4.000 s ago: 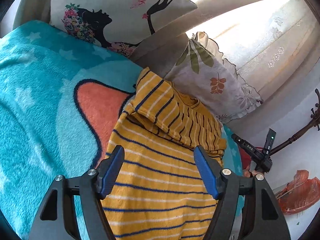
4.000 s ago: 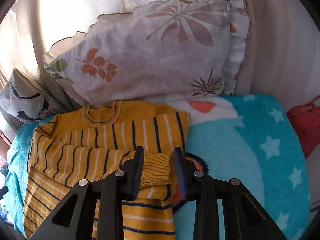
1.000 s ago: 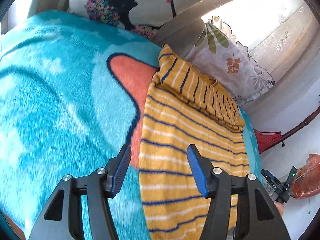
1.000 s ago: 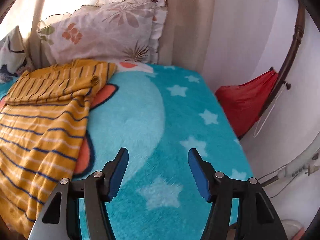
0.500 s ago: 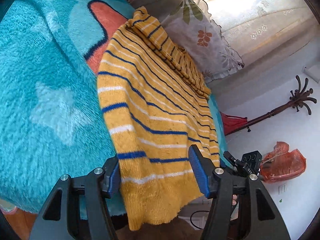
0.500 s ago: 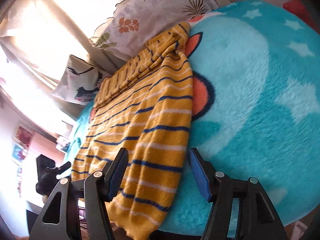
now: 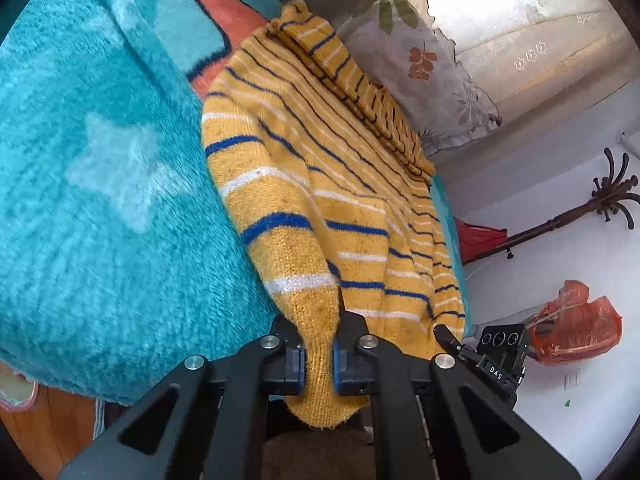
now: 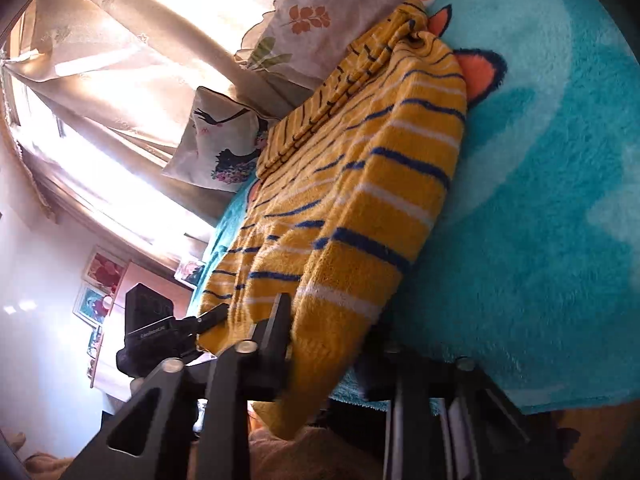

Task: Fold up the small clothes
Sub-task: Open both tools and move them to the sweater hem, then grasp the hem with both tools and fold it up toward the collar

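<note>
A yellow knit sweater with blue and white stripes lies on a teal star blanket, its sleeves folded across the top near the pillows. My left gripper is shut on the sweater's bottom left corner at the bed's front edge. My right gripper is shut on the sweater's bottom right corner, which hangs over the blanket edge. Each gripper shows in the other's view, at the opposite hem corner.
A leaf-print pillow and a pillow with a black silhouette lean at the head of the bed by the curtains. A red bag and a wooden coat stand are beside the bed.
Both grippers have closed on the sweater's bottom hem corners; half a second ago their jaws were open around the hem.
</note>
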`<state>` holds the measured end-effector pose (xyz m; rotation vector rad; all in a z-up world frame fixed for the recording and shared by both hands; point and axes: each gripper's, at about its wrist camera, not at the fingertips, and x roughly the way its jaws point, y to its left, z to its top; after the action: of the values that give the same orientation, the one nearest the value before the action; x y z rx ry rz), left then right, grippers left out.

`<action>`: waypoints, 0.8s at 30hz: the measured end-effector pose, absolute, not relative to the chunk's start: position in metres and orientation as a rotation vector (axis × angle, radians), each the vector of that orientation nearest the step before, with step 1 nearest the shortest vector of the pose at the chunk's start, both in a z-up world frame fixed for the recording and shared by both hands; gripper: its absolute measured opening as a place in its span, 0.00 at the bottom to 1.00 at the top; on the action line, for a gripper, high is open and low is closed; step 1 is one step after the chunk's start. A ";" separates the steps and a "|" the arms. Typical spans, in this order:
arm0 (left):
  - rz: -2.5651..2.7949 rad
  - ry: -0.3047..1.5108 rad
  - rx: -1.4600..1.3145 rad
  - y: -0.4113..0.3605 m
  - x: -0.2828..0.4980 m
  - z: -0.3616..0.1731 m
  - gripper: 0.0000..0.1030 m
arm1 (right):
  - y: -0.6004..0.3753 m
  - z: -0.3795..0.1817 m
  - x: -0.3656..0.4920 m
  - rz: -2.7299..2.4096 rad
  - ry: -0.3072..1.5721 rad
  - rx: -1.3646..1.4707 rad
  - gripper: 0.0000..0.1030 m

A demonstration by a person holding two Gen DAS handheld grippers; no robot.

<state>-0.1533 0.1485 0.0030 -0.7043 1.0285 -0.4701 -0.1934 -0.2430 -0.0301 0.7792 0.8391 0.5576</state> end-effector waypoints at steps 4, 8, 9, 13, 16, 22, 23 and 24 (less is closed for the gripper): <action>-0.494 0.892 -0.670 0.163 -0.169 0.044 0.08 | -0.254 -0.001 -0.196 0.580 0.759 0.754 0.09; -0.582 0.844 -0.661 0.156 -0.204 0.065 0.08 | -0.258 0.035 -0.231 0.671 0.702 0.676 0.09; -0.600 0.837 -0.659 0.153 -0.212 0.067 0.08 | -0.257 0.039 -0.239 0.683 0.697 0.654 0.09; -0.548 0.870 -0.612 0.148 -0.217 0.054 0.08 | -0.249 0.029 -0.247 0.675 0.757 0.604 0.09; -0.530 0.938 -0.679 0.158 -0.202 0.037 0.08 | -0.250 0.015 -0.234 0.645 0.791 0.615 0.09; -0.512 0.900 -0.644 0.161 -0.177 0.058 0.08 | -0.245 0.036 -0.206 0.641 0.766 0.540 0.09; -0.515 0.894 -0.643 0.160 -0.170 0.062 0.08 | -0.241 0.042 -0.198 0.638 0.761 0.530 0.09; -0.515 0.885 -0.637 0.159 -0.160 0.069 0.08 | -0.238 0.048 -0.191 0.635 0.754 0.519 0.09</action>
<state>-0.1597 0.1591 0.0688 -0.6374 0.8851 -0.5149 -0.1910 -0.2383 0.0480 0.5186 0.7535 0.6351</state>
